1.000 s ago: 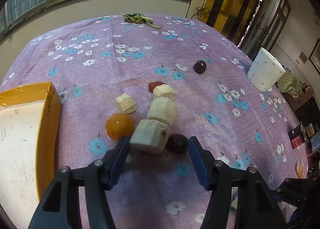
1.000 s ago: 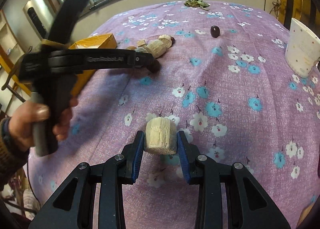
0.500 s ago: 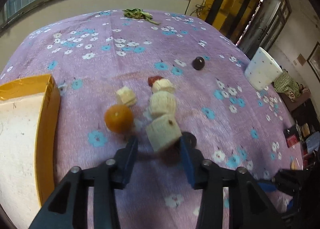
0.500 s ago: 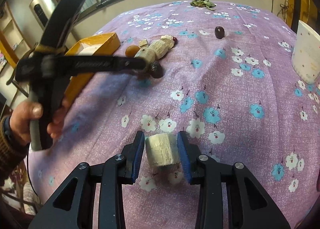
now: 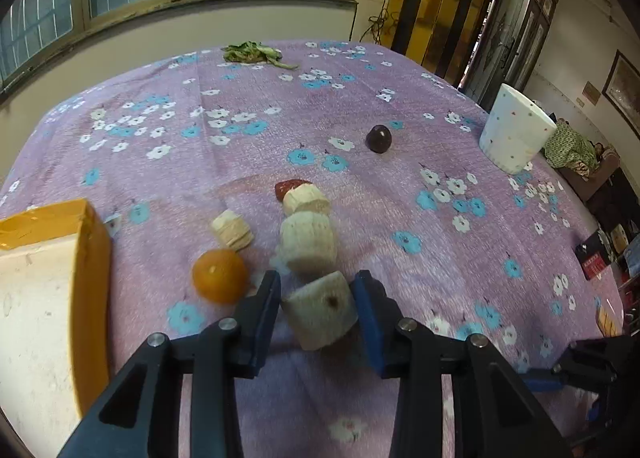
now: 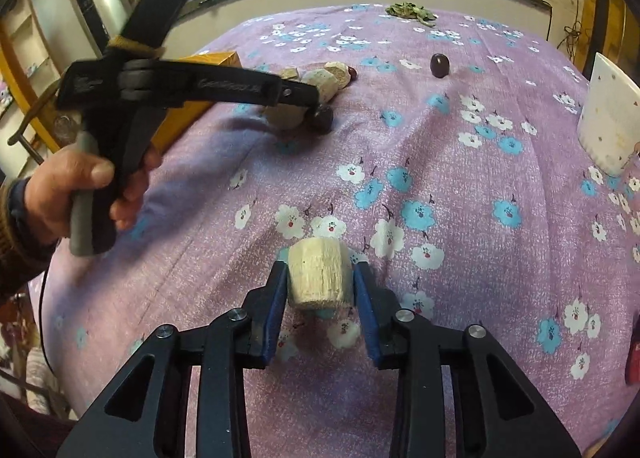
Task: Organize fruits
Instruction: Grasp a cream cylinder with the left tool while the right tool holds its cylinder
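Purple floral worktop (image 5: 420, 242), window behind. My left tool (image 5: 316, 308) has just closed on the nearest pale fruit chunk (image 5: 320, 310) and pulled it off the pile; a second ago it was open around it. Orange fruit (image 5: 220, 276) sits at its 10 o'clock, dark plum (image 5: 378, 139) far at 12. My right tool (image 6: 320, 284) still grips its own pale chunk (image 6: 319, 276), low over the cloth. Both loaded, so placing comes next, I reckon.

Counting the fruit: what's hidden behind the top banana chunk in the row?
A red fruit pokes out behind the top banana chunk; most of it is covered, so its type is unclear.
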